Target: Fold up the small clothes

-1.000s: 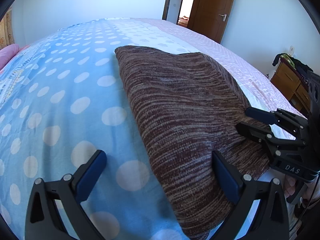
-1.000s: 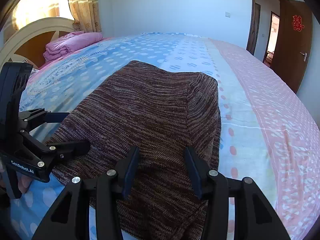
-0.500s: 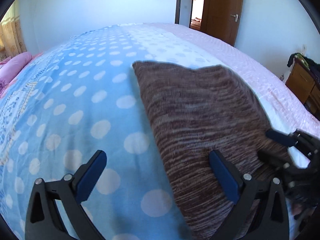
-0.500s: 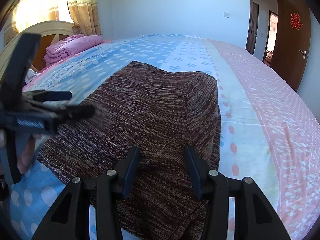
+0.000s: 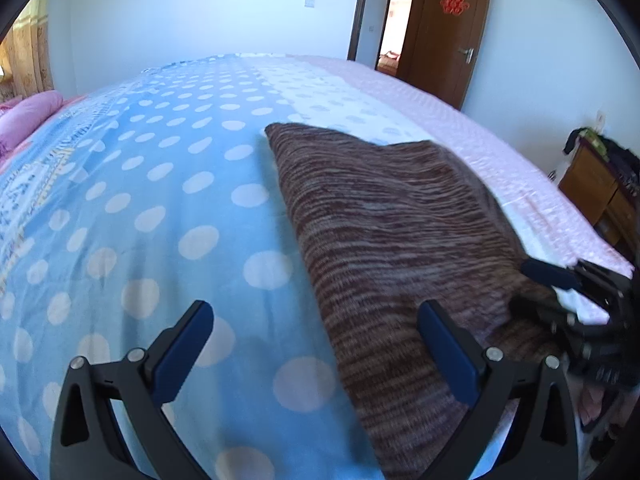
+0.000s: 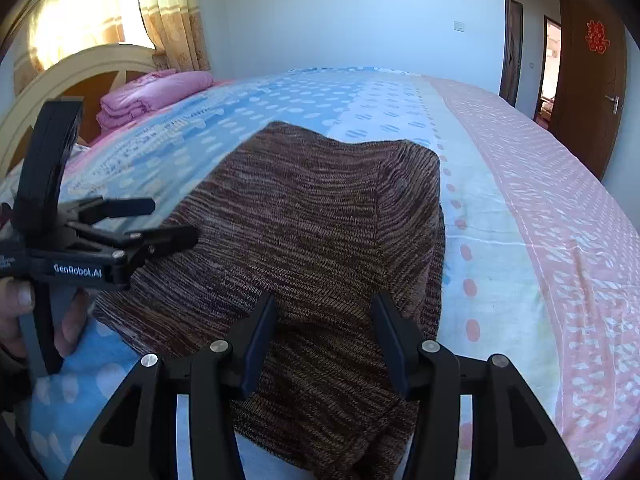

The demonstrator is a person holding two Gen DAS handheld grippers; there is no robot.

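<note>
A brown striped knit garment (image 5: 392, 240) lies folded flat on the bed; it also shows in the right wrist view (image 6: 312, 232). My left gripper (image 5: 316, 348) is open and empty, held above the garment's left edge, and shows from the side in the right wrist view (image 6: 160, 220). My right gripper (image 6: 324, 340) is open and empty, just above the garment's near edge. It shows blurred at the right in the left wrist view (image 5: 540, 284).
The bed has a blue polka-dot sheet (image 5: 140, 220) and a pink patterned strip (image 6: 560, 220). Folded pink bedding (image 6: 156, 92) lies by the headboard (image 6: 72, 76). A wooden door (image 5: 448, 28) and a wooden dresser (image 5: 600, 196) stand beyond the bed.
My left gripper has lifted and drawn back to the left, off the garment's near left corner. My right gripper has stayed almost still. Both stay open.
</note>
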